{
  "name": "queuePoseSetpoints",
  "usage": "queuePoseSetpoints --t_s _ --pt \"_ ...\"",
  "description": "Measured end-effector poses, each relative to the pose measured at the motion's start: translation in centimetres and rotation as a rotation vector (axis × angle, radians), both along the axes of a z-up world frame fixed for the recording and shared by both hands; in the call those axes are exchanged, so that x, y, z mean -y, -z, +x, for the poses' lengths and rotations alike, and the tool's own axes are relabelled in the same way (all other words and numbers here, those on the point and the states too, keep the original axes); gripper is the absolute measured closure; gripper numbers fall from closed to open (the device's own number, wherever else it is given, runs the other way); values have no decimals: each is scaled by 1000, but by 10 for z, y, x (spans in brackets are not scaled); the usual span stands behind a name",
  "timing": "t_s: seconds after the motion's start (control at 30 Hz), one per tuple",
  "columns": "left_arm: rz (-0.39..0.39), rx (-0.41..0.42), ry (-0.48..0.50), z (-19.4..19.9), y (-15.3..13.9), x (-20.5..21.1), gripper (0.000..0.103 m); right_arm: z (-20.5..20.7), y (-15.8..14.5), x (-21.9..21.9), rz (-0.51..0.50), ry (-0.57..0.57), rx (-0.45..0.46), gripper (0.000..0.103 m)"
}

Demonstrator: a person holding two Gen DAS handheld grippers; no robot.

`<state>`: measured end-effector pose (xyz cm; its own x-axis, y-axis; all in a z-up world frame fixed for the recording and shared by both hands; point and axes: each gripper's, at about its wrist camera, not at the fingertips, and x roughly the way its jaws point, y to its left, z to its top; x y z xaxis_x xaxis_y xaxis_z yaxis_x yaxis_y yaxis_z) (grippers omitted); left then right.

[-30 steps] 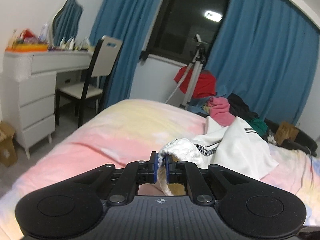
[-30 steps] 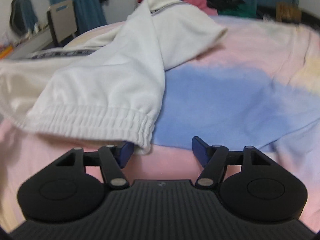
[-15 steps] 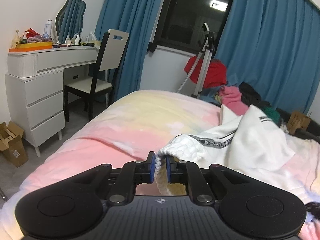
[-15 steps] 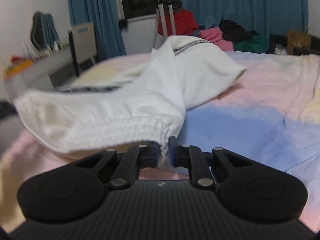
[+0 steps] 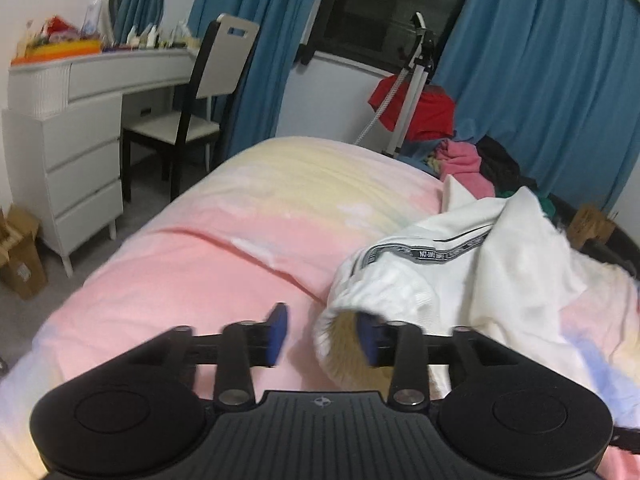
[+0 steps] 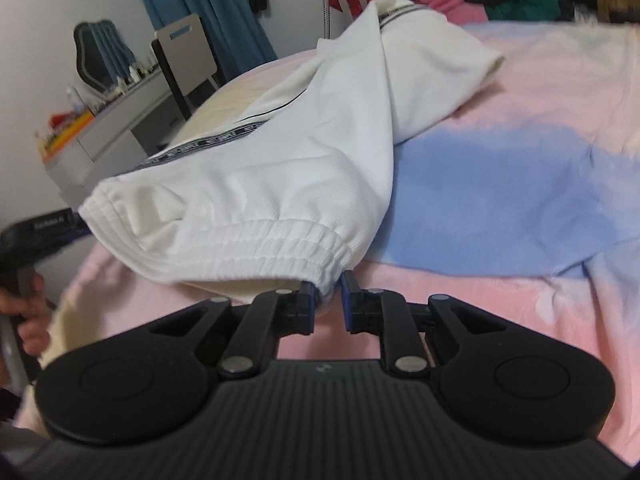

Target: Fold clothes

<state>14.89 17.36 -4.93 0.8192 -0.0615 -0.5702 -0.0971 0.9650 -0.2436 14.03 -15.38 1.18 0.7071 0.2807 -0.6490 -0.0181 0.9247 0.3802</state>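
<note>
The black stripe (image 5: 430, 251) on the white garment (image 5: 500, 264) bears small repeated lettering, too blurred to read.

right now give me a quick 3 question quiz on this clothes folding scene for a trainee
1. True or false: the left gripper is clamped on the white pants.
2. Which part of the white pants does the right gripper pinch? A) the printed side stripe B) the ribbed elastic waistband C) the far leg end
3. Fill in: the white pants lie on a bedspread coloured pink, yellow and ____.

Key
1. False: its jaws stand wide apart, with the waistband edge loose between them.
2. B: the jaws are closed on the waistband's right corner.
3. Blue.
</note>
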Motion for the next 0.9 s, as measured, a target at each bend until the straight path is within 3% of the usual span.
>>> queuePoseSetpoints --t_s 0.07,0.13,0.17,0.23,0.37,0.53,0.7,0.8,0.9 --pt "-11 -29 -8 -10 -5 -1 44 -3 -2 8 65 4 -22 80" --pt "-17 -63 3 -21 -9 -2 25 -9 -5 17 152 7 -9 70" --pt "-19 -76 18 -26 -10 -3 19 -11 -7 21 190 7 2 55" --pt "-28 -67 50 -36 -16 -3 19 -15 -11 24 231 18 24 34" --pt "-69 -4 108 -38 -22 -2 11 -12 -5 31 292 68 36 32" --pt "-107 -10 90 -4 -6 3 11 9 22 46 402 155 -32 32" --pt "-212 -35 62 28 20 2 20 35 45 40 415 151 -78 32" --pt "-260 -51 57 40 41 6 37 45 55 28 353 138 -93 37" --pt "-251 -29 19 45 48 11 57 46 57 21 354 119 -78 56"
